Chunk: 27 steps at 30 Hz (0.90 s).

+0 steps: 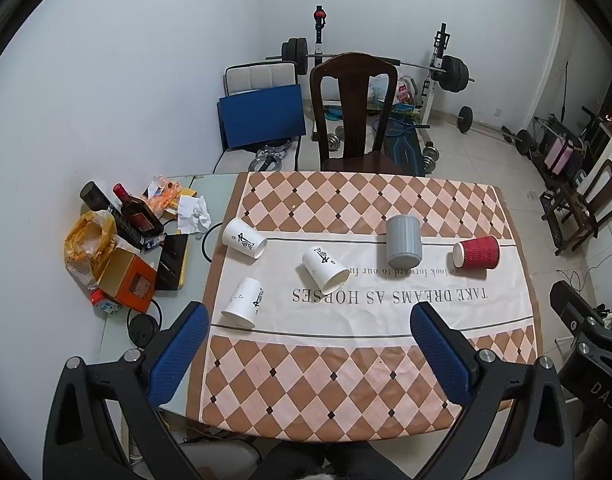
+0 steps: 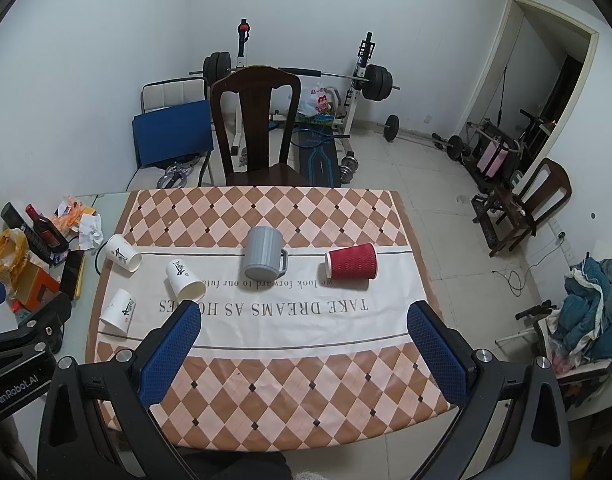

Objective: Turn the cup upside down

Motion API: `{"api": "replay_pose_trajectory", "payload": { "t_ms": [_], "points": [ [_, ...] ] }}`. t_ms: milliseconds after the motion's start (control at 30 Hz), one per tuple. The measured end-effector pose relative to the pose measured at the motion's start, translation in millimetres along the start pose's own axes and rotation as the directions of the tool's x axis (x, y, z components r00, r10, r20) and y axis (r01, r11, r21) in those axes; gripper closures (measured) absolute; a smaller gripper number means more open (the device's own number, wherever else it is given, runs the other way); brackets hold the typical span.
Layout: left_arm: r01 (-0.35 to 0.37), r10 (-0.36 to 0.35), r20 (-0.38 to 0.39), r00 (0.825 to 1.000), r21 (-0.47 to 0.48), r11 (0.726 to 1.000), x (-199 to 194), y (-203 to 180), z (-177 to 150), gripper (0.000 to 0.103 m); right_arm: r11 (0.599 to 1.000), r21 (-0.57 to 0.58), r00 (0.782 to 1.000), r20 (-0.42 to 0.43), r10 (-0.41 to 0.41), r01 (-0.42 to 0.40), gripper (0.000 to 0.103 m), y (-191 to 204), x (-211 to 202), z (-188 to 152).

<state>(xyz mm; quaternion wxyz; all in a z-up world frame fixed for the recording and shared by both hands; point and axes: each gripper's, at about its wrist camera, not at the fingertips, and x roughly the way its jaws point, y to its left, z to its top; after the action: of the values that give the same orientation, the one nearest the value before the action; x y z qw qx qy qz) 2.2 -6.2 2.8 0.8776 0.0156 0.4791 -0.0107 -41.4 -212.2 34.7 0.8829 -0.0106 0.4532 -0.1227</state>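
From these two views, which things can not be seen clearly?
- Grey mug handle: hidden behind its body in the left wrist view; visible only from the right.
- Red cup inside: its mouth faces sideways in both views.
- Small print line on the tablecloth: partly covered by cups.
- Near table edge: hidden behind both open tools.

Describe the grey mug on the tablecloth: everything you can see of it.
The grey ribbed mug looks like matte plastic, a cylinder with fine vertical ridges and smooth bands at both ends. A squared loop handle, seen only from the right wrist view, sticks out toward the red corrugated paper cup. It stands mouth down, closed base on top, on the white band of the checked tablecloth, just above the printed lettering. Nothing else touches it; both grippers are well clear.
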Motion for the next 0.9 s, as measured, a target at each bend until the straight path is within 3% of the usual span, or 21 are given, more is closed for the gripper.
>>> {"api": "replay_pose_trajectory", "payload": {
  "t_ms": [900],
  "points": [
    [0.007,-0.007,0.015,1.0,0.0,1.0,-6,-1,10,0.0,1.0,-0.004,1.0,0.012,-0.009,0.009,0.0,-5,-5,1]
  ]
}}
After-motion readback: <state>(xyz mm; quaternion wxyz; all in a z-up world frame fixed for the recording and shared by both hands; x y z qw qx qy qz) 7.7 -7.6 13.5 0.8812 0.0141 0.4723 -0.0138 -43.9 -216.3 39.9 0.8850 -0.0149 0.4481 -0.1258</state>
